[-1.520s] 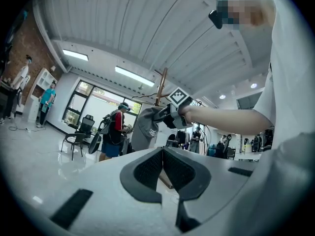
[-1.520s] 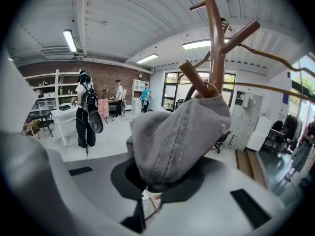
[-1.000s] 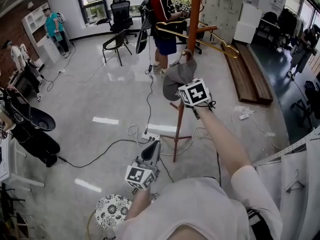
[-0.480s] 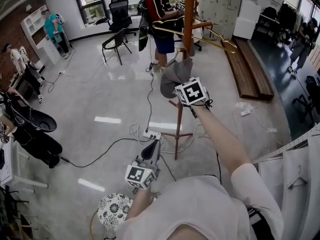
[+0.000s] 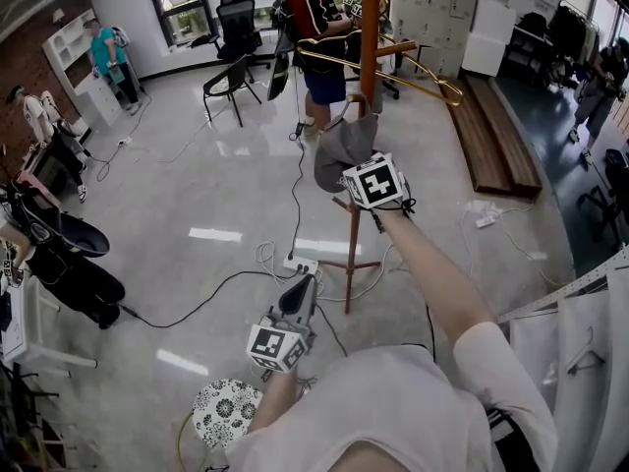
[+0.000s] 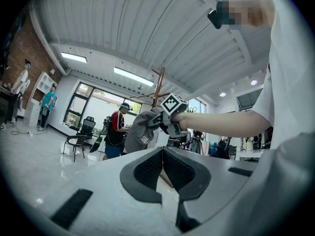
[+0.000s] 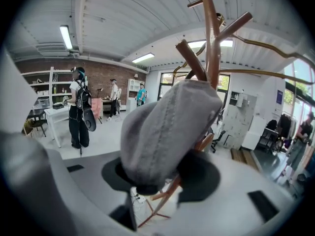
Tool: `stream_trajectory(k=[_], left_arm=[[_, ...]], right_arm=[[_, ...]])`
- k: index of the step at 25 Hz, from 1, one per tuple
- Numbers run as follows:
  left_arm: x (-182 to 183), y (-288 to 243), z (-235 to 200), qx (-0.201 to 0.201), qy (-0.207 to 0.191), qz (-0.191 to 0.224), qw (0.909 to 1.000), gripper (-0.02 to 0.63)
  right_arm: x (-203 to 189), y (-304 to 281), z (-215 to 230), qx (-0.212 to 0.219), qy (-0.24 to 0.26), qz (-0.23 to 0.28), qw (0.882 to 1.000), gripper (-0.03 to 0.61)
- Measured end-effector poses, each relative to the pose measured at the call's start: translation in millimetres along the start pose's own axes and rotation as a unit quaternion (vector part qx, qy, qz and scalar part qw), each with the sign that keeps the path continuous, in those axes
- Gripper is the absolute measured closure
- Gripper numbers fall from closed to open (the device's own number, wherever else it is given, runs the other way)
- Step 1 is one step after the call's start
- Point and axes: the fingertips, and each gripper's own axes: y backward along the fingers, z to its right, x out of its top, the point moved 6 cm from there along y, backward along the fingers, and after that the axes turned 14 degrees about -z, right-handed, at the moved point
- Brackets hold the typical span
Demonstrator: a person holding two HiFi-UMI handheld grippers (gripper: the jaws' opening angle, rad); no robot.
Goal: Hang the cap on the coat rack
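Little has shifted since a moment ago except your right tongs (image 7: 162,176), whose jaws have just been opening: they now stand partly spread with the cap (image 7: 167,127) still between them, its fabric slack against the left pad and seemingly clear of the right. The cap hangs just ahead of those tongs, draped over a peg (image 7: 189,58) of the rack (image 5: 370,28), and how deep the peg sits inside I cannot tell. If you draw back now, the left pad may snag the cloth and drag the cap off onto the floor. Nudging the peg could tip it loose too. Your left tongs (image 6: 162,166), low and well behind, are pressed together and empty.
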Motion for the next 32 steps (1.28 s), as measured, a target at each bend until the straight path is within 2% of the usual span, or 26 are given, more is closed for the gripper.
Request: stream_trajectory(k=[1,3,18,32], left_arm=[[-1,-1,0,0.001,0.000,-0.001,1.0000,0.604],[-1,-2,0,0.001,0.001,-0.001,1.0000,0.604],[1,-5,6,-0.002,-0.001,-0.008,1.0000,0.604],[3,0,36,-0.010,-0.017,-0.016,0.9997,0.604]], right_arm=[[1,0,2,-0.004,-0.007,0.013,1.000,0.333],[2,1,7,-0.014,-0.019,0.031,0.999,0.280],[-13,18,9,-0.009,-0.040,0.038,0.998,0.276],[-35,61,10,0.005,-0.060,0.069,0.996,0.276]])
